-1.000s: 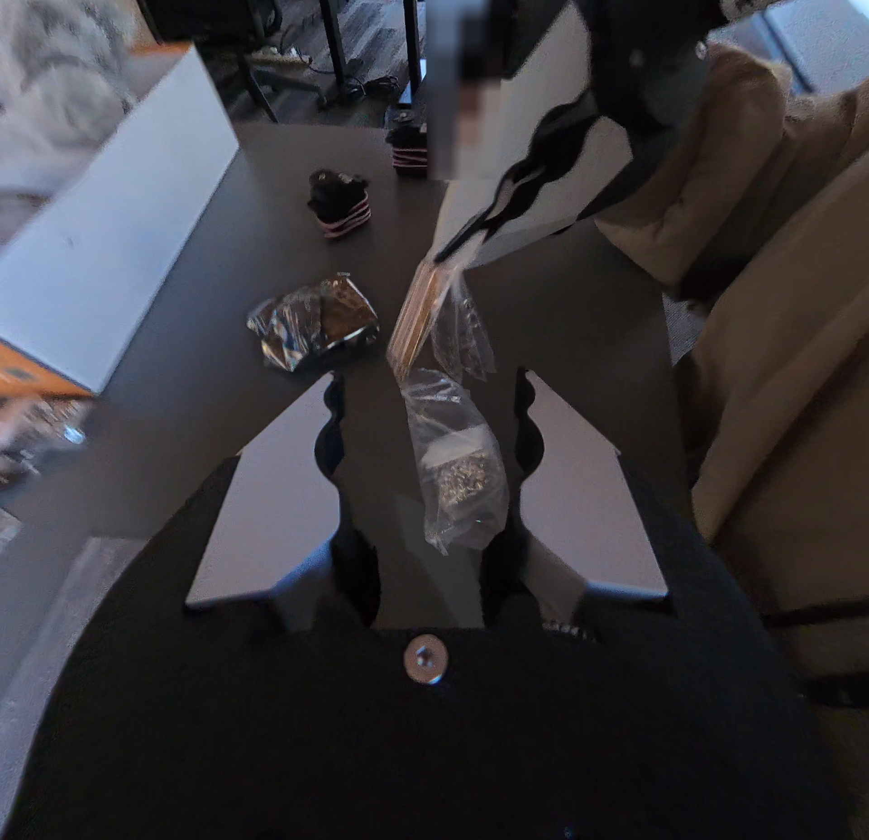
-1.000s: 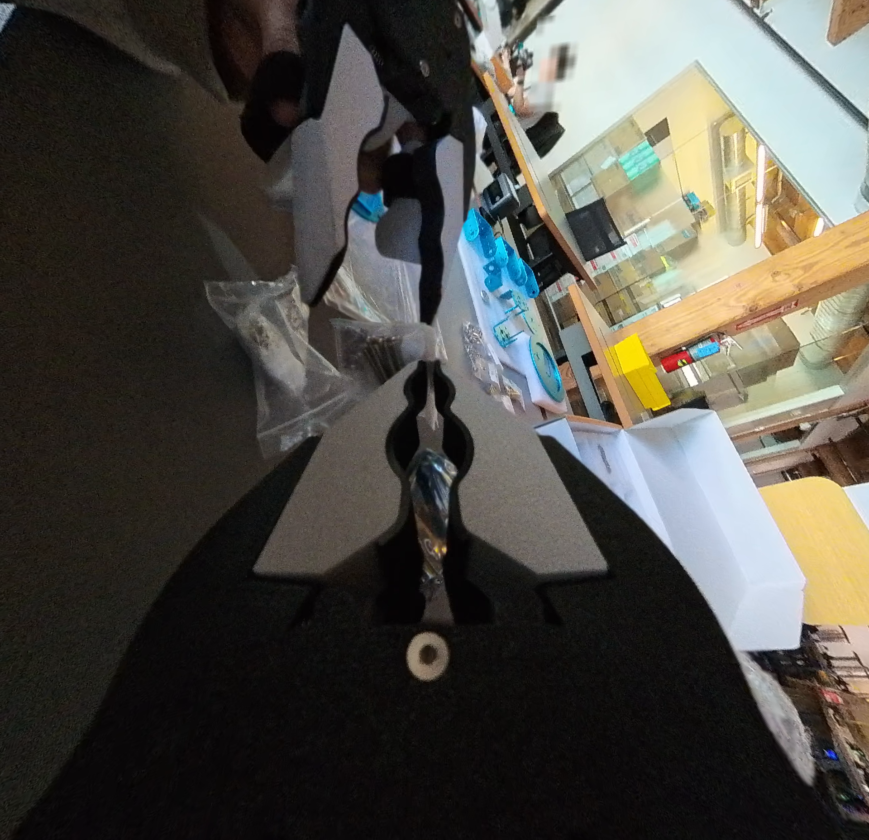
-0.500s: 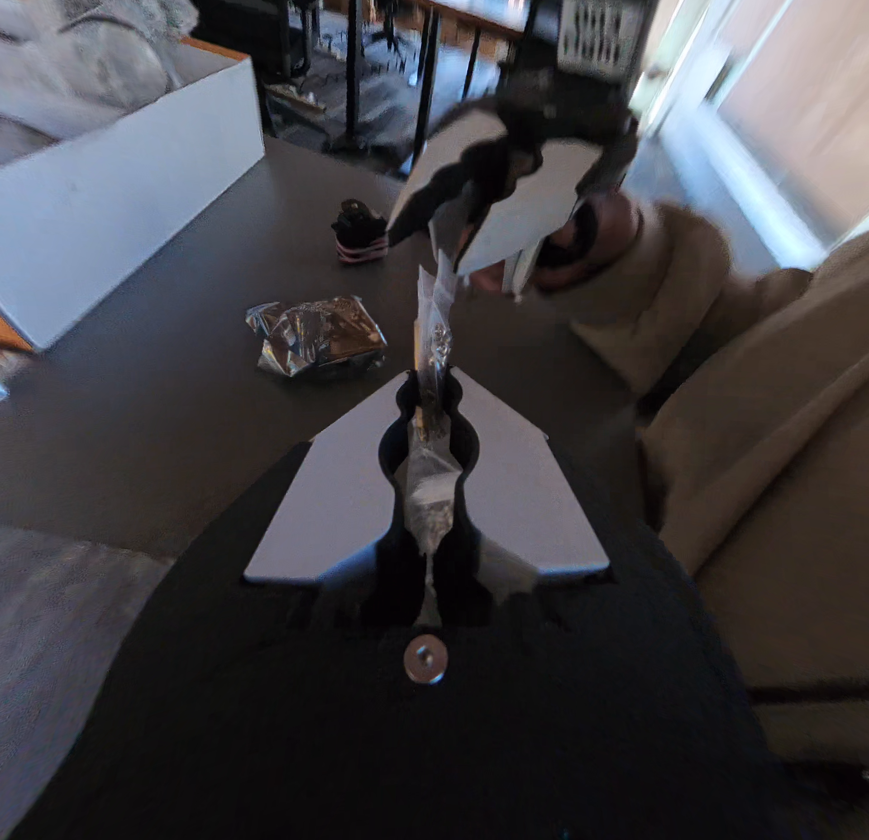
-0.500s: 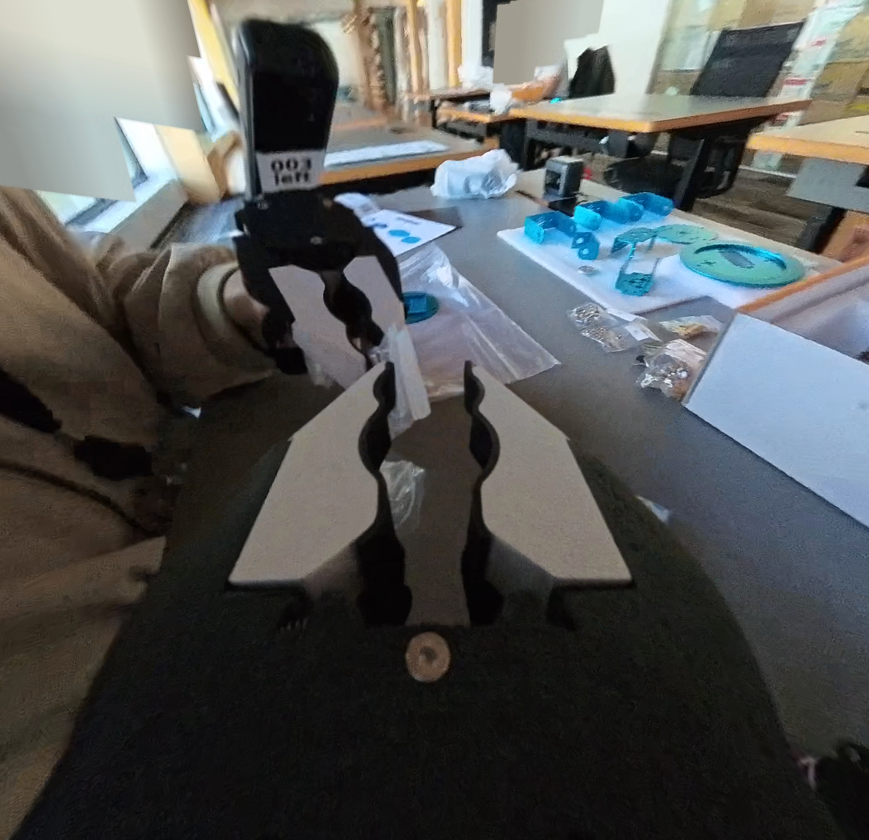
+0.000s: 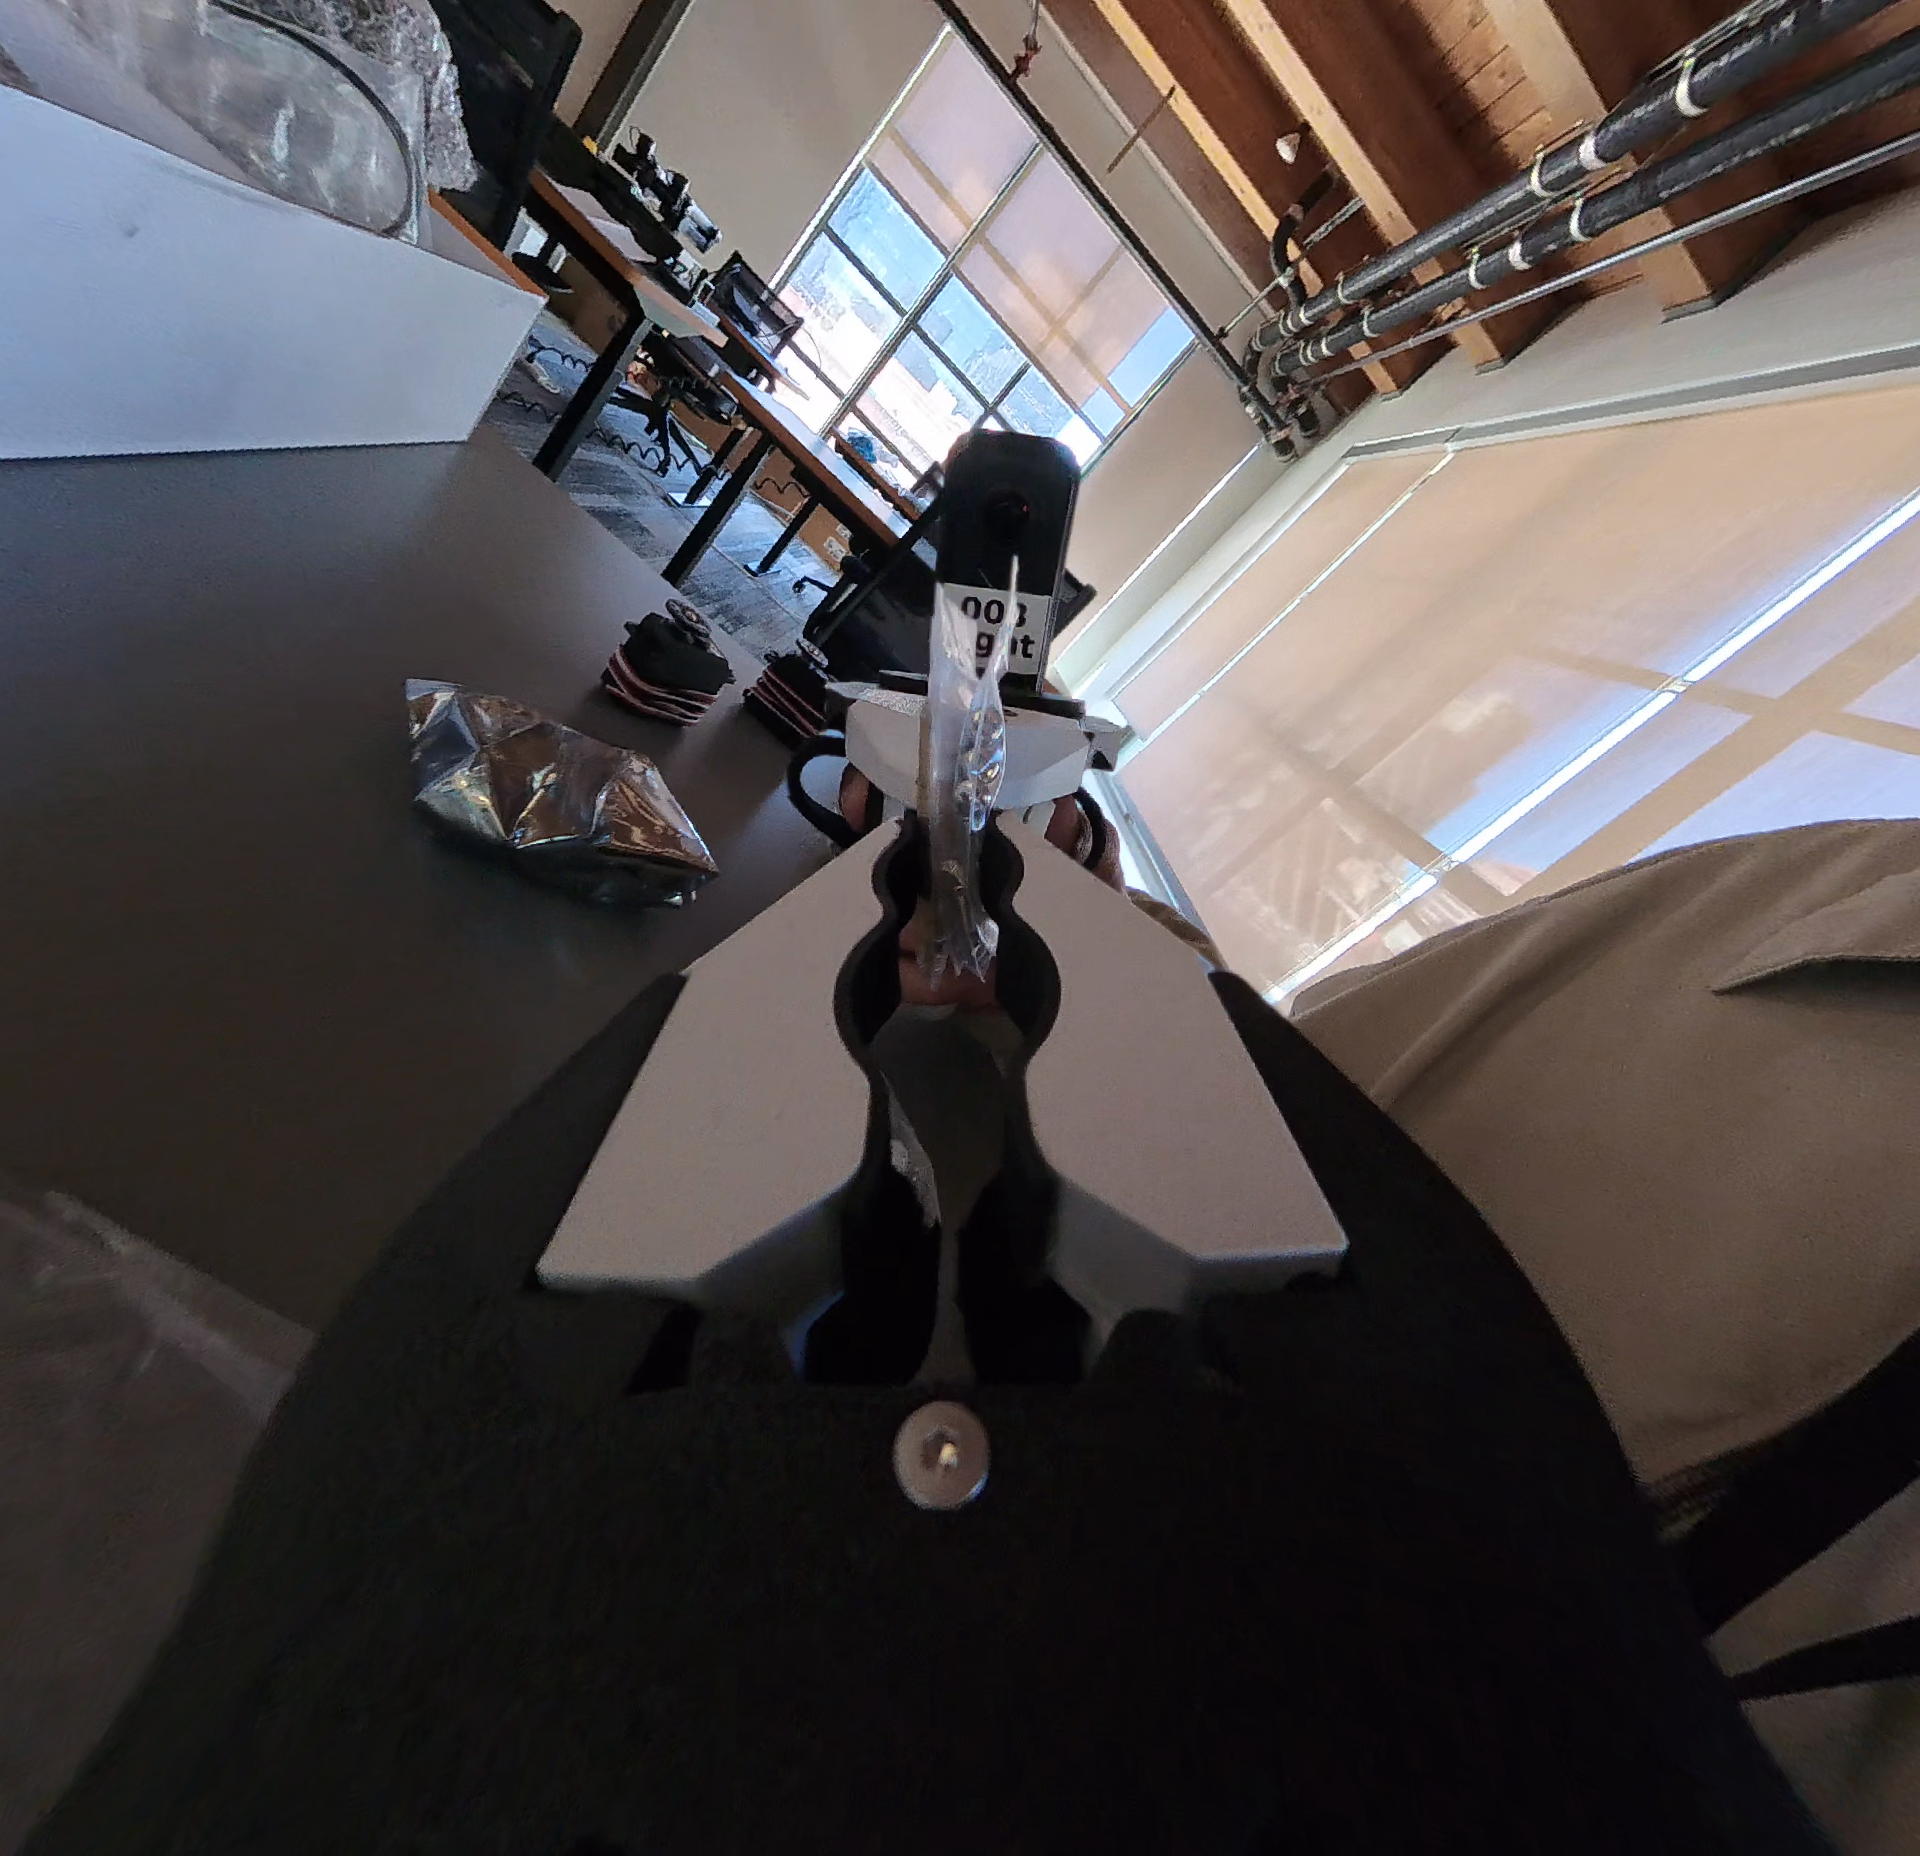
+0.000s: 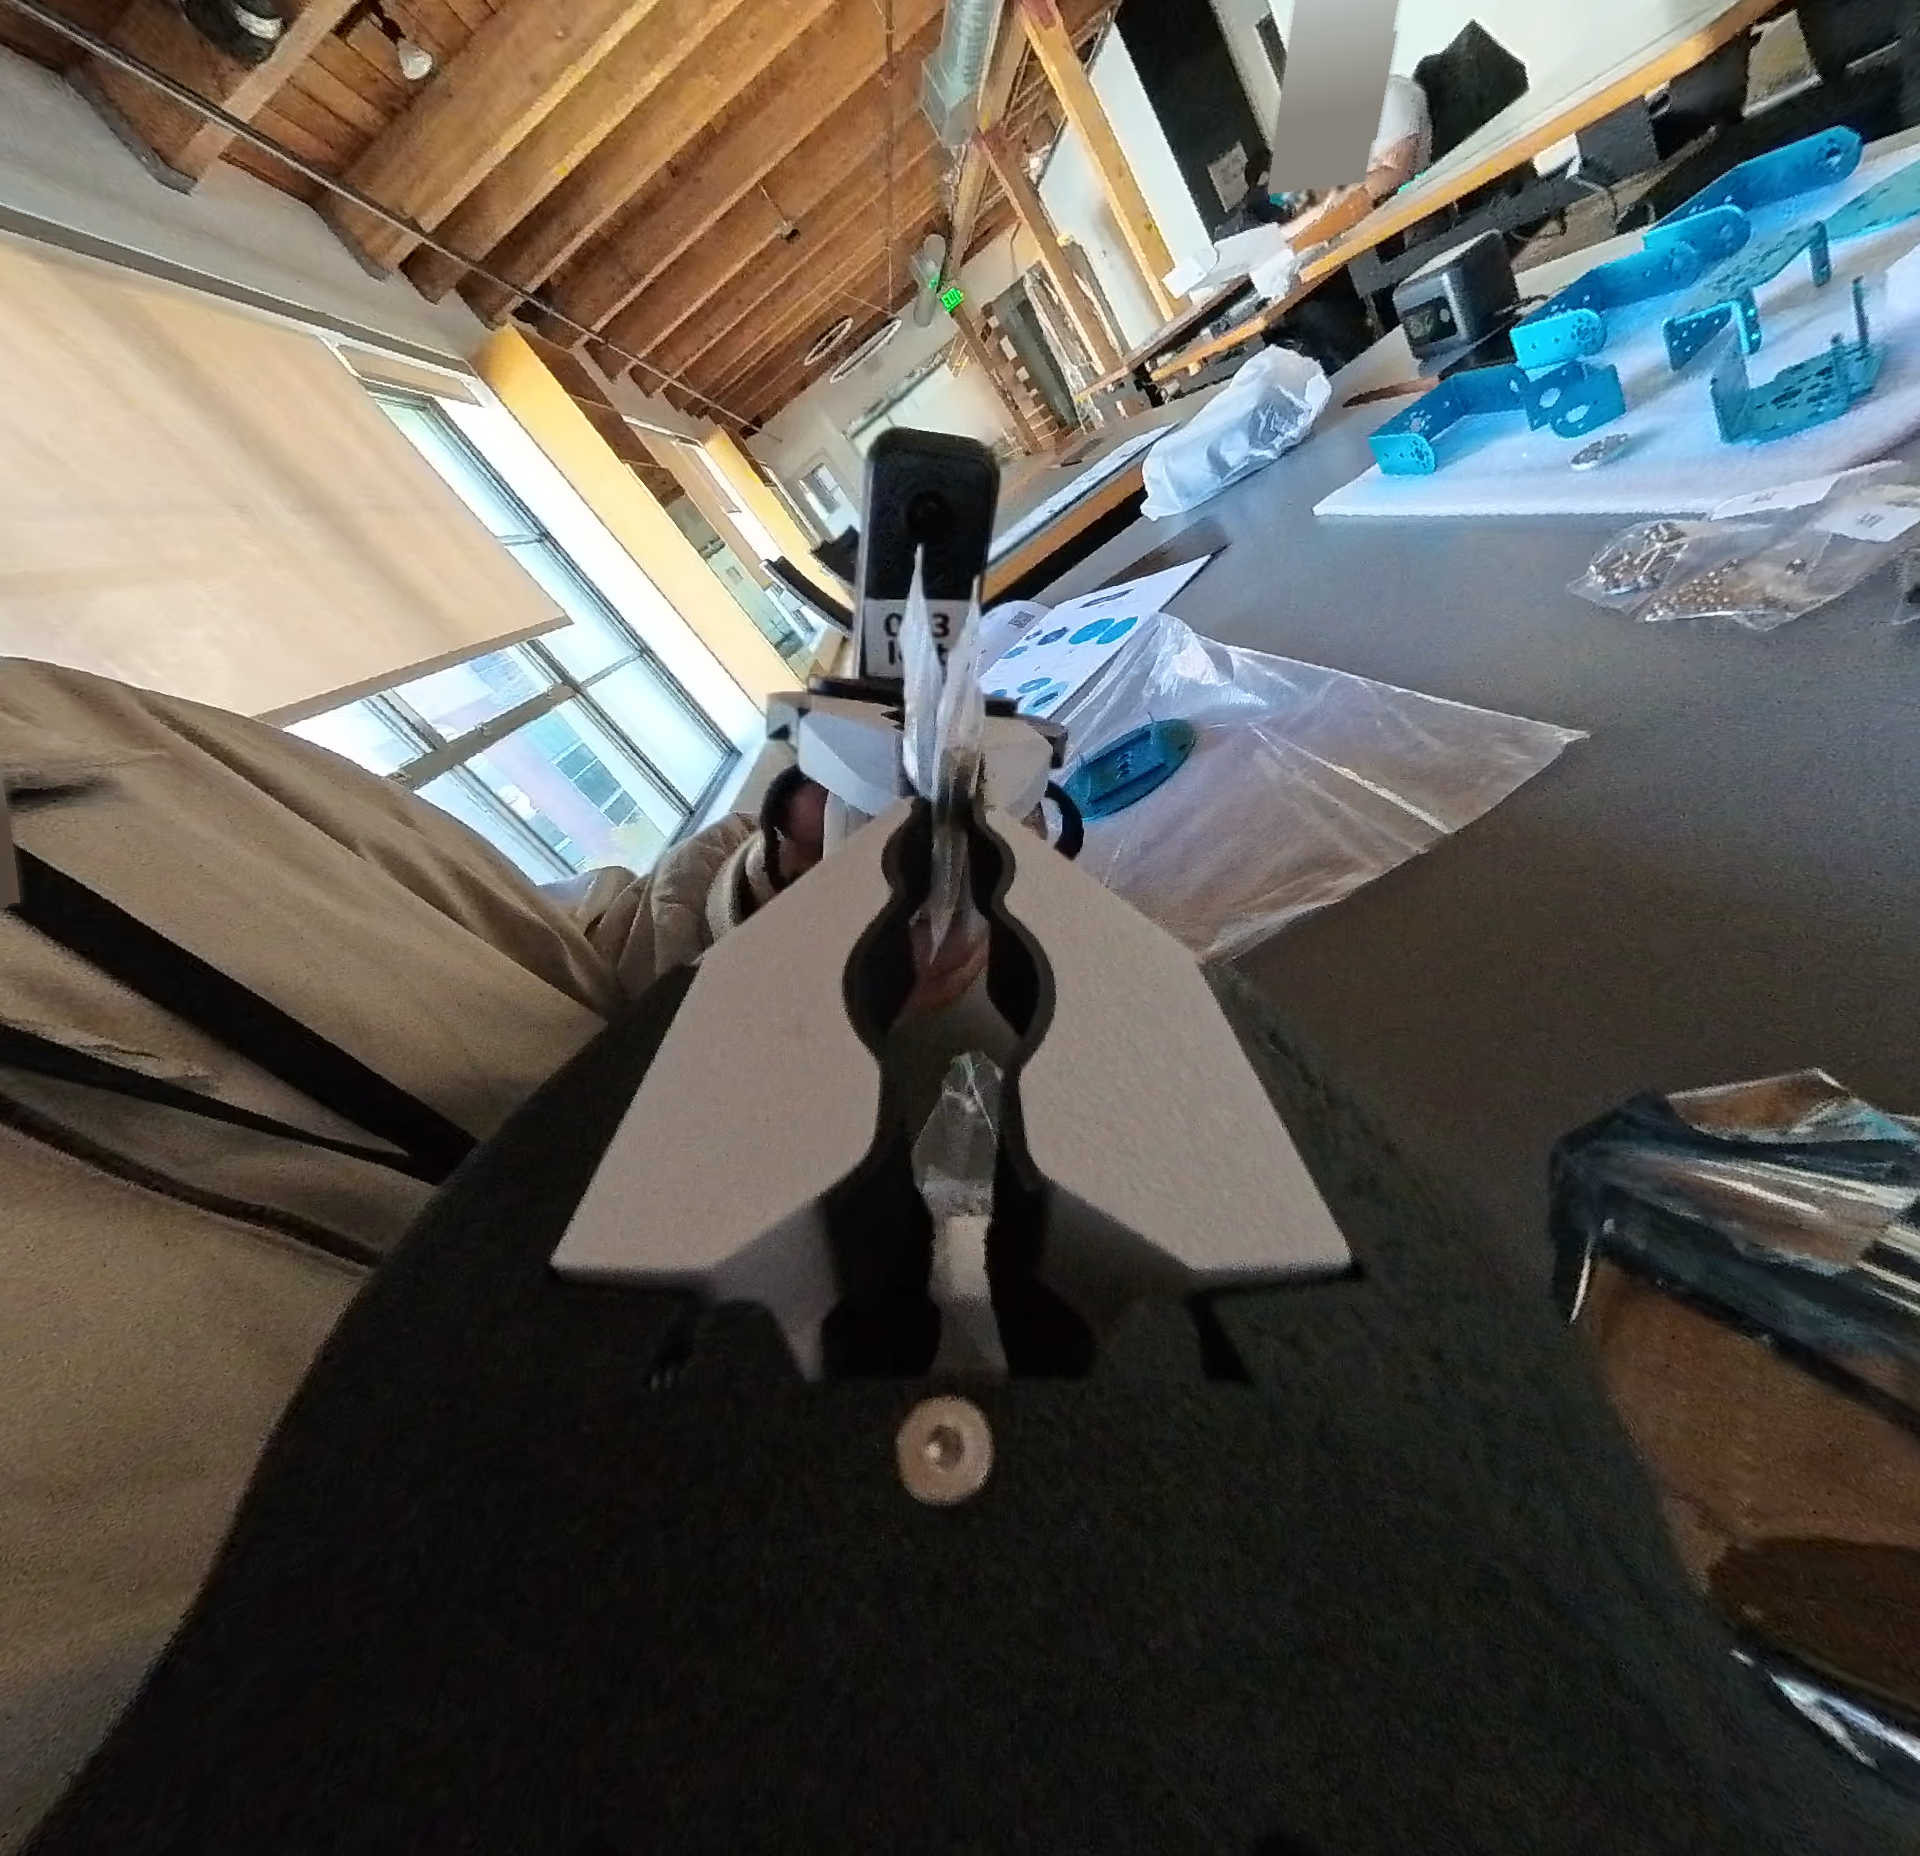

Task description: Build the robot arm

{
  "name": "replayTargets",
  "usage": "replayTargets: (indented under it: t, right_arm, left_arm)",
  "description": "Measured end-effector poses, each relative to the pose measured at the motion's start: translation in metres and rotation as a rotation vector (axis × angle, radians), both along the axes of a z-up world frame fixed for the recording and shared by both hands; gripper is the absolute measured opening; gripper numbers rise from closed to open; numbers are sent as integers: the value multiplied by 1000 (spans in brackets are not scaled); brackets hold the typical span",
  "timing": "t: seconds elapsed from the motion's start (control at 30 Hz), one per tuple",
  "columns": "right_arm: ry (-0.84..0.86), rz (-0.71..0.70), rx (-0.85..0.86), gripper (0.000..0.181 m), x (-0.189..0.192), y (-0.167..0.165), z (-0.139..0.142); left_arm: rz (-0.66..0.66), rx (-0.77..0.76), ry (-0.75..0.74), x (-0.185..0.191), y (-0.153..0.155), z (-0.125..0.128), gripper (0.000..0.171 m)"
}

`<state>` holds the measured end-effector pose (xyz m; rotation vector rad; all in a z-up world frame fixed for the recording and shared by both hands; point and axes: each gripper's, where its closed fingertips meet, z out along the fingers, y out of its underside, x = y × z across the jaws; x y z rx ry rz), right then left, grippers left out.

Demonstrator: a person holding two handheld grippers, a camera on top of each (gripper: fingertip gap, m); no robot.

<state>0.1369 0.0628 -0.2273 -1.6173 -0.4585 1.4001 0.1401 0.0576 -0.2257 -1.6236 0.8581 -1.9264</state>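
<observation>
Clear plastic, a small bag (image 5: pixel 961 819) with small metal parts inside, hangs in the air between the two claws, above the dark grey table (image 5: pixel 239 767). The left claw (image 5: pixel 948 850) is closed on one edge of it, its white fingers (image 5: pixel 769 1068) drawn together with the film pinched at their tips. Facing it head-on, the right claw (image 6: pixel 943 840) is likewise clamped on the same bag (image 6: pixel 940 767), so the bag stands edge-on and upright between the two tips (they sit just beside each other). A hand (image 5: pixel 1081 819) shows behind the far claw in the left wrist view, and a beige sleeve (image 6: pixel 312 871) fills the left side of the right wrist view.

On the table near the left claw lies a crumpled silver foil pouch (image 5: pixel 540 788); beyond it sit two small black servo motors (image 5: pixel 665 663). A white box (image 5: pixel 208 331) stands at the table's far left.

In the right wrist view a large clear plastic sheet (image 6: pixel 1299 767) lies spread on the table with a blue disc (image 6: pixel 1132 767) on it. Further off are blue metal brackets (image 6: pixel 1662 352) on a white sheet, and small bags of screws (image 6: pixel 1704 570) close by.
</observation>
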Motion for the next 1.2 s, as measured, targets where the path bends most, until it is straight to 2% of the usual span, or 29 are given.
replayTargets:
  t: [0.13, 0.23, 0.53, 0.7, 0.87, 0.97, 1.03, 1.2]
  right_arm:
    - [23, -8, -36, 5, 4, 3, -1]
    - [38, -16, -59, 5, 9, 6, -1]
    - [43, -7, -102, 0, 12, 4, -10]
    - [7, -49, -117, 0, 19, 9, -16]
    - [10, -83, -187, 0, 27, 16, -26]
    - [-12, -105, -219, 0, 31, 18, -34]
    - [-18, -110, -231, 0, 32, 19, -37]
    - [-93, -158, -212, 0, 38, 21, -43]
  left_arm:
    - [27, -8, 3, -6, 8, -2, 8]
    - [33, -17, 6, -12, 13, -4, 0]
    - [30, 12, 39, -18, 12, -9, 0]
    - [79, -20, 24, -31, 27, -8, 0]
    - [167, 32, 124, -45, 45, -20, 0]
    - [275, 228, 347, -52, 60, -43, 0]
    - [339, 467, 535, -53, 66, -58, 0]
    - [280, 936, 796, -35, 43, -84, 0]
